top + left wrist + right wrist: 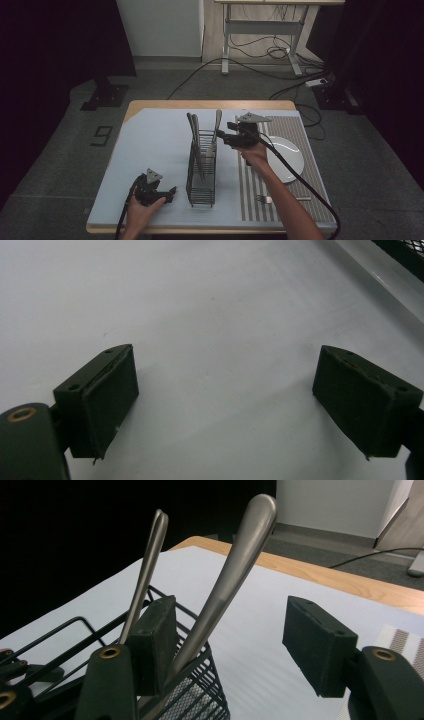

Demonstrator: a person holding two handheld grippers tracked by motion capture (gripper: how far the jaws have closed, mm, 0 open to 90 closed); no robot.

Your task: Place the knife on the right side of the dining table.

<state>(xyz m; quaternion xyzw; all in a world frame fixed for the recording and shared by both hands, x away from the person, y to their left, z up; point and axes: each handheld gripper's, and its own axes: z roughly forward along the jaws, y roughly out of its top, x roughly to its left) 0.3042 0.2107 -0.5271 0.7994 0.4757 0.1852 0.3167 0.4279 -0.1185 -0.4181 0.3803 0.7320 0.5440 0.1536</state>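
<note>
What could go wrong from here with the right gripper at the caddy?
1. The right gripper is open around a leaning utensil handle; a sideways pull could tip the wire caddy.
2. The left gripper is open, apart from the caddy, not bracing it.
3. Neighbouring handles stand close and may snag.

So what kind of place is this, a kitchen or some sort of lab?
It looks like a lab or recording workspace, not a kitchen. A small table with a black wire cutlery rack and a white plate stands on grey carpet, with loose cables running under a metal-framed desk behind, and dark curtains at the sides.
</note>
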